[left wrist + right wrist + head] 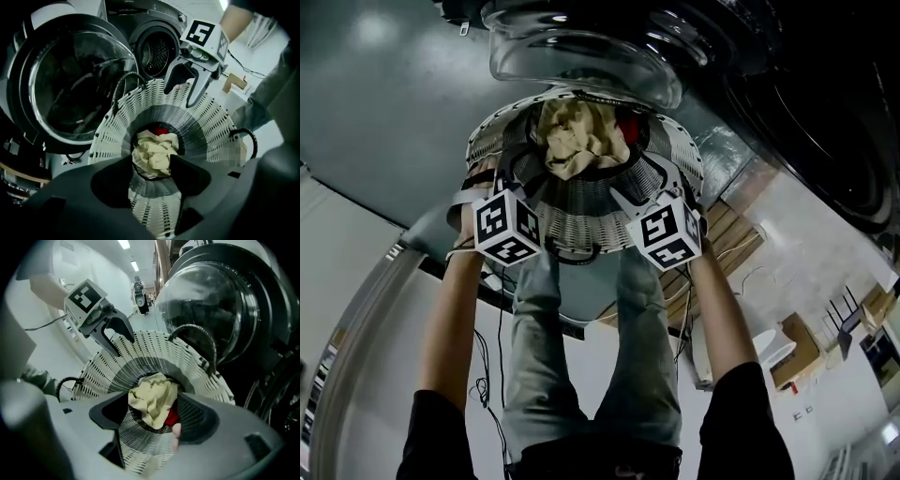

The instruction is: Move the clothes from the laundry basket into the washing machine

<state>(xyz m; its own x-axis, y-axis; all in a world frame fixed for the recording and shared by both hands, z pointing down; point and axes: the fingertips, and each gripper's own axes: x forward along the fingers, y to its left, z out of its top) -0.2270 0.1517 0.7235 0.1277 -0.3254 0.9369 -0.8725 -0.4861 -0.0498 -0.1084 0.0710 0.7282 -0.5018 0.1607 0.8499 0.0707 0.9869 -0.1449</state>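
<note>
Floor: grey (375, 112), washer (157, 51) standing with door open.
Basket (206, 122): sitting beside washer.
Clothes (154, 150): lying at basket's bottom (beige over red).
Left gripper (123, 343): jaws gaping, holding nothing.
Right gripper (182, 96): jaws gaping, holding nothing.

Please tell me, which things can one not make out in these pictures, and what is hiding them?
- Clothes under the cream cloth: all views; it covers them, and only a bit of red cloth shows.
- Inside of the washing machine drum: left gripper view; too dark and too small to tell if anything is inside.
- Bottom of the laundry basket: every view; hidden by the clothes.
</note>
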